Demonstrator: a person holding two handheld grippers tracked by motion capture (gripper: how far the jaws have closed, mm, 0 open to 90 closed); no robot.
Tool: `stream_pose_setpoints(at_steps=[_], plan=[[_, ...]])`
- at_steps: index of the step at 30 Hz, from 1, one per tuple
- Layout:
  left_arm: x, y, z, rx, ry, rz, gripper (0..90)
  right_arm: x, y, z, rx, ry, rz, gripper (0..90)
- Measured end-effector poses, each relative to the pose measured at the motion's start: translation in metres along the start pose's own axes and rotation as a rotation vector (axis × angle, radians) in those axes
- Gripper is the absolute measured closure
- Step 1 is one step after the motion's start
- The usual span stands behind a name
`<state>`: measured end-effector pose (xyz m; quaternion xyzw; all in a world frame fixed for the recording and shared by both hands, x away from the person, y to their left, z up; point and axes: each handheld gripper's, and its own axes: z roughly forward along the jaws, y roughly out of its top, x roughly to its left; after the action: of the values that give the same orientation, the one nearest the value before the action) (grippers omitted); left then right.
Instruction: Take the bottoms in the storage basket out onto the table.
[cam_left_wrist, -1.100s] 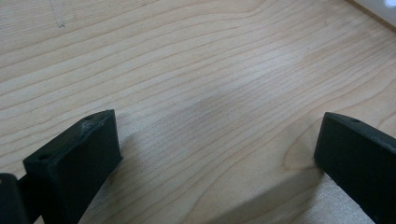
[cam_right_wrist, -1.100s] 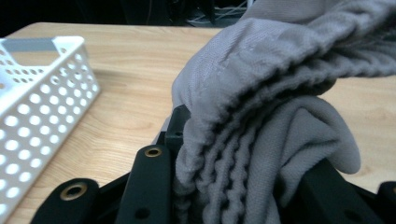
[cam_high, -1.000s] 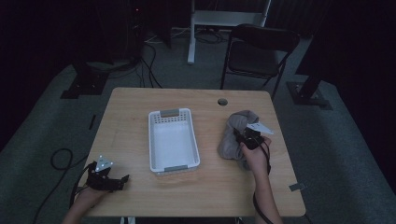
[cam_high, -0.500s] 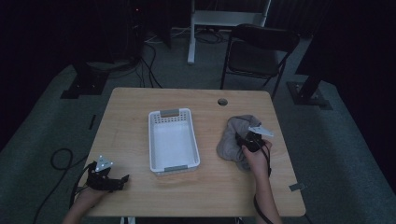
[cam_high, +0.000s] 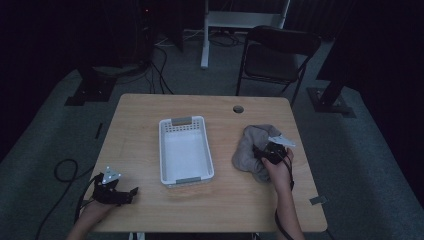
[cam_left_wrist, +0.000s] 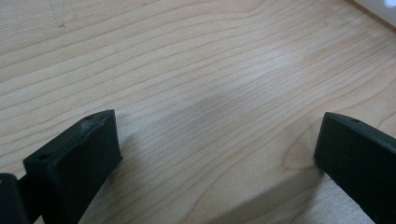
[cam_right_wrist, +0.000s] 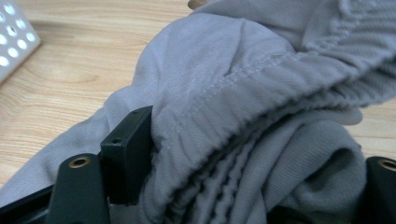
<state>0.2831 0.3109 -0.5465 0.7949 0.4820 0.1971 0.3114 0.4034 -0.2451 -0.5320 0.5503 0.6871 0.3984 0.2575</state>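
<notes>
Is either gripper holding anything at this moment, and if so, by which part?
Nothing is firmly held. The right gripper has just been opening, with the grey cloth's bunched hem between its spread jaws. The left gripper is open over the bare table.

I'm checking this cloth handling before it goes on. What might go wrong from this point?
The right gripper, whose jaws have just been opening, has thick bunched folds of the grey cloth between them; closing here may catch only some layers, and the rest could sag or slip. A fold could also stay hooked on a jaw when the gripper pulls away, dragging the heap. The white basket sits apart to the side, so trailing cloth might snag its rim on a carry.
</notes>
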Motion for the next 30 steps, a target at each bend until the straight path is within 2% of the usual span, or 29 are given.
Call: stream_pose_setpoints(at_steps=[5, 7, 14, 20, 24, 30], plan=[[0.0, 0.0, 0.0, 0.0, 0.0, 0.0, 0.7, -0.004, 0.0, -0.005, 0.001, 0.011, 0.021, 18.3], [0.0, 0.0, 0.0, 0.0, 0.0, 0.0, 0.7, -0.006, 0.0, -0.007, 0.018, 0.006, -0.016, 17.9], [0.0, 0.0, 0.0, 0.0, 0.0, 0.0, 0.7, -0.009, 0.003, -0.016, 0.004, -0.003, 0.005, 17.9], [0.0, 0.0, 0.0, 0.0, 0.0, 0.0, 0.7, -0.011, 0.004, -0.023, 0.008, 0.0, -0.039, 13.9], [0.0, 0.0, 0.0, 0.0, 0.0, 0.0, 0.7, -0.011, 0.005, -0.028, 0.007, 0.034, -0.087, 11.9], [0.0, 0.0, 0.0, 0.0, 0.0, 0.0, 0.7, -0.013, 0.008, -0.038, -0.016, 0.038, -0.085, 12.0]])
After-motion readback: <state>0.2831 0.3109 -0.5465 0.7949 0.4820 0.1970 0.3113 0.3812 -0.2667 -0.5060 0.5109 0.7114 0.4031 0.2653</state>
